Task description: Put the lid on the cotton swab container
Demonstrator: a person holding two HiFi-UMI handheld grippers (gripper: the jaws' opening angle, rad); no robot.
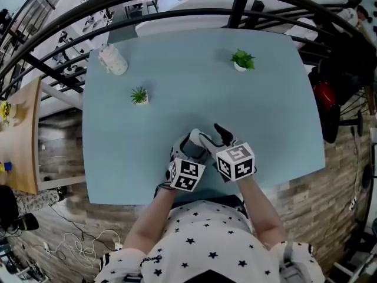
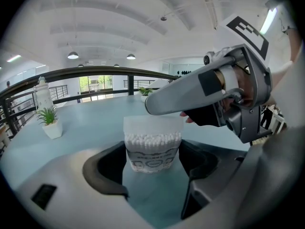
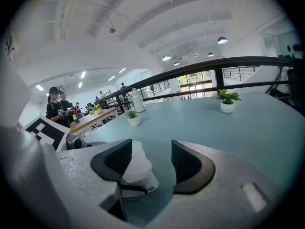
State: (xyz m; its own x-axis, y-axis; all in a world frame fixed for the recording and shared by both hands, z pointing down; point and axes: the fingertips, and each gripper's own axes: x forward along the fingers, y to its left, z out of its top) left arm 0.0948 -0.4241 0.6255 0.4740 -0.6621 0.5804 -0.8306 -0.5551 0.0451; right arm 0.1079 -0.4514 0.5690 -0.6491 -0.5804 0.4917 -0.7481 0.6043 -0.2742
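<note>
Both claws are low over the near edge of the blue table [image 1: 194, 93], close together in front of me. My left claw [image 2: 152, 162] is clamped on the cotton swab container [image 2: 152, 152]. The tub stands upright on the tabletop with a dark pad pressed to each side, and the rows of white swab heads show through its clear wall. Above the swab heads is a frosted band that I take for the lid [image 2: 153, 124]. It sits square on the tub, though I cannot tell from here whether it is pressed fully home. My right claw [image 3: 151, 161] is spread and grips nothing. In the right gripper view the tub's pale top lies between the pads, close against the left one, with bare table showing before the right one. From the left gripper view, one grey finger of that right claw reaches across just above the lid, and I see no contact between them. Further out on the table are a small potted plant [image 1: 139, 95] to the left and a second potted plant [image 1: 242, 59] to the far right. A white bottle [image 1: 112, 59] stands near the far left corner, well apart from the tub. A black railing [image 1: 177, 7] curves past the table's far edge.
</note>
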